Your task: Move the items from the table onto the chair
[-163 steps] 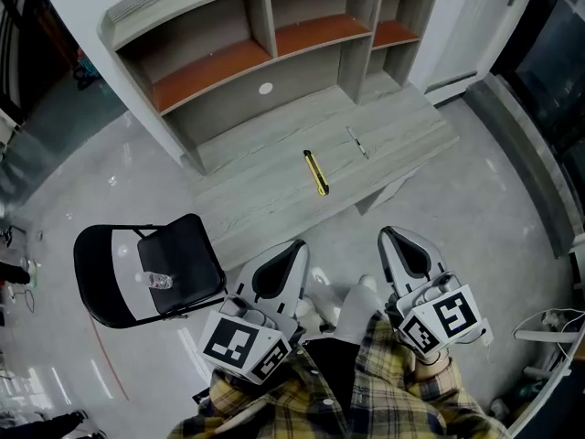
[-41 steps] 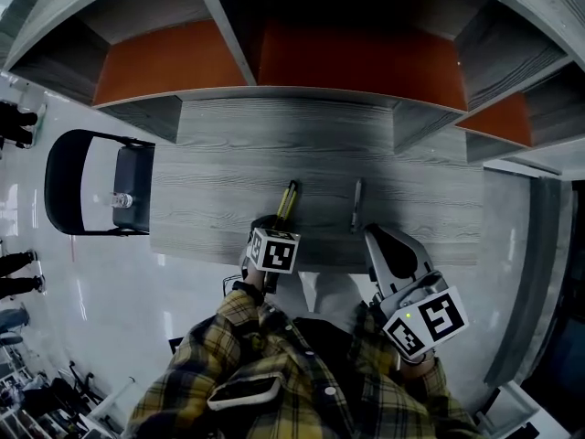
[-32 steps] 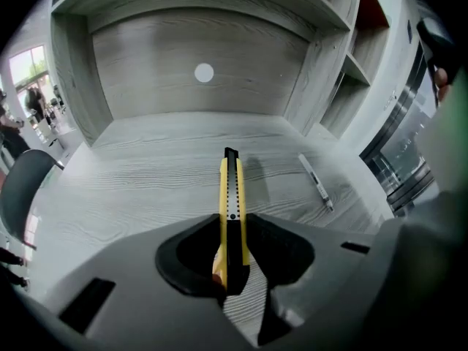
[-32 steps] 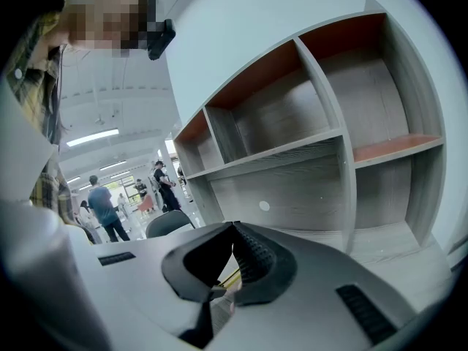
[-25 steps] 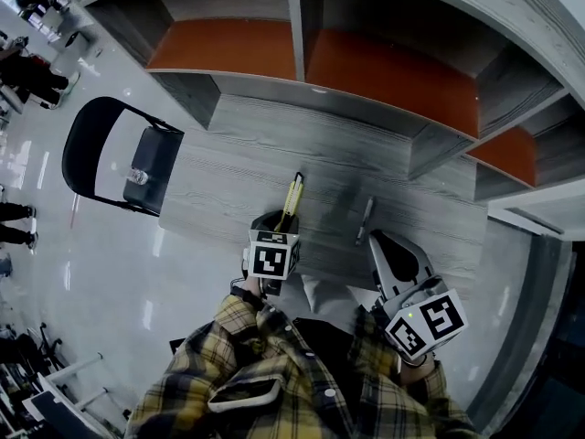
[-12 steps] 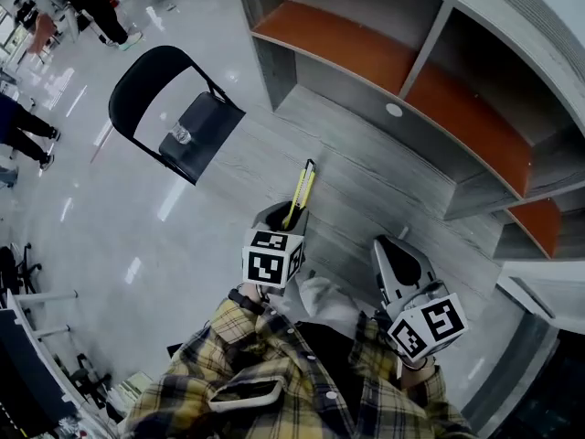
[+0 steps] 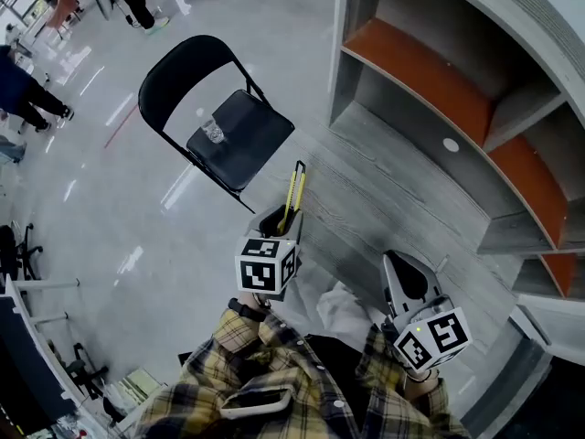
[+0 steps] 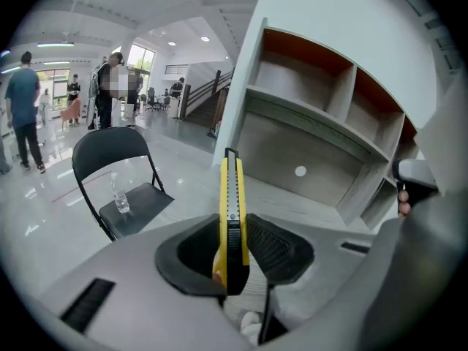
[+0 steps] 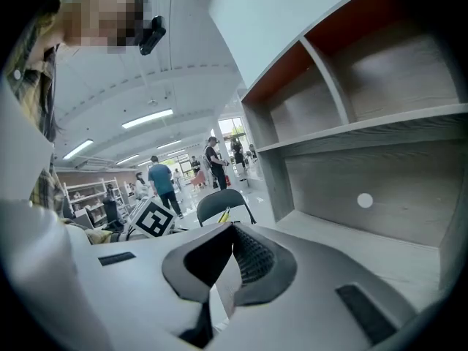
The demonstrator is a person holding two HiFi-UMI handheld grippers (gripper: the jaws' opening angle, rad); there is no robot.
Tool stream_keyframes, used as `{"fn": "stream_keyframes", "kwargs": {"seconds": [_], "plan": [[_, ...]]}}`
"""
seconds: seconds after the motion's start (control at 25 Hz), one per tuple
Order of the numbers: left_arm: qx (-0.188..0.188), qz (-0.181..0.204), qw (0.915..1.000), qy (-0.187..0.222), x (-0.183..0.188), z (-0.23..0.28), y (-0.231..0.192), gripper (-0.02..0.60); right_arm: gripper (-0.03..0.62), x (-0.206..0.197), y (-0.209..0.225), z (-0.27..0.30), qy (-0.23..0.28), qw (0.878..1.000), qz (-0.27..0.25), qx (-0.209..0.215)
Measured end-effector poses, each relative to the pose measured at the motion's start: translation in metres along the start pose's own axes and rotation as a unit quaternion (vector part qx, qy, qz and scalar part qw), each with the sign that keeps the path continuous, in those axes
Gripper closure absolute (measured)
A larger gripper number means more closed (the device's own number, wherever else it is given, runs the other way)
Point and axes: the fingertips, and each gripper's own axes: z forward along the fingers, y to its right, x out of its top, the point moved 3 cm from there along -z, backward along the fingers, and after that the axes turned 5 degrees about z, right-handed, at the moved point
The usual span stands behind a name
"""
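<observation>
My left gripper (image 7: 282, 219) is shut on a yellow and black utility knife (image 7: 294, 188), whose blade end sticks out forward past the pads, above the desk's left end. In the left gripper view the knife (image 8: 232, 209) stands upright between the pads, pointing past the black folding chair (image 8: 121, 168). The chair (image 7: 219, 126) stands on the floor left of the grey desk (image 7: 393, 204), with a small clear water bottle (image 7: 212, 132) upright on its seat. My right gripper (image 7: 407, 280) hangs shut and empty by the person's right side; its pads (image 9: 252, 258) hold nothing.
A shelf unit with orange boards (image 7: 439, 80) rises behind the desk. Several people (image 7: 27, 85) stand on the glossy floor at the far left. Open floor (image 7: 137, 227) lies between me and the chair. The person's plaid sleeves fill the bottom of the head view.
The head view has swung left from the desk towards the chair. My left gripper has lifted the knife off the desk and carried it leftwards. The right gripper stays shut at the side.
</observation>
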Motion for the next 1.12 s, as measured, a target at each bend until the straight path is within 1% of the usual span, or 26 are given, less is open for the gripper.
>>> {"fn": "stream_keyframes", "kwargs": {"seconds": [0.12, 0.24, 0.44, 0.56, 0.72, 0.84, 1.0, 1.12], "plan": [[0.007, -0.002, 1.0, -0.007, 0.007, 0.003, -0.06, 0.463, 0.576, -0.004, -0.02, 0.05, -0.007, 1.0, 0.009, -0.005], [0.011, 0.002, 0.9997, -0.023, 0.014, 0.014, -0.123, 0.463, 0.576, -0.011, -0.036, 0.108, -0.016, 0.999, 0.031, -0.012], [0.003, 0.012, 0.9987, -0.05, 0.02, 0.05, -0.219, 0.463, 0.576, -0.022, -0.06, 0.212, -0.029, 0.998, 0.053, -0.013], [-0.001, 0.013, 0.9975, -0.069, 0.013, 0.077, -0.266, 0.463, 0.576, -0.027, -0.072, 0.269, -0.036, 0.997, 0.065, -0.012], [-0.008, 0.014, 0.9954, -0.094, -0.009, 0.118, -0.31, 0.463, 0.576, -0.044, -0.077, 0.33, -0.051, 0.996, 0.076, 0.0], [-0.012, 0.019, 0.9935, -0.112, -0.032, 0.148, -0.334, 0.463, 0.576, -0.062, -0.077, 0.367, -0.071, 0.995, 0.066, 0.013], [-0.012, 0.018, 0.989, -0.146, -0.078, 0.193, -0.361, 0.465, 0.576, -0.086, -0.07, 0.4, -0.095, 0.994, 0.059, 0.019], [-0.011, 0.009, 0.9847, -0.174, -0.113, 0.23, -0.375, 0.463, 0.576, -0.095, -0.057, 0.414, -0.099, 0.993, 0.059, 0.013]]}}
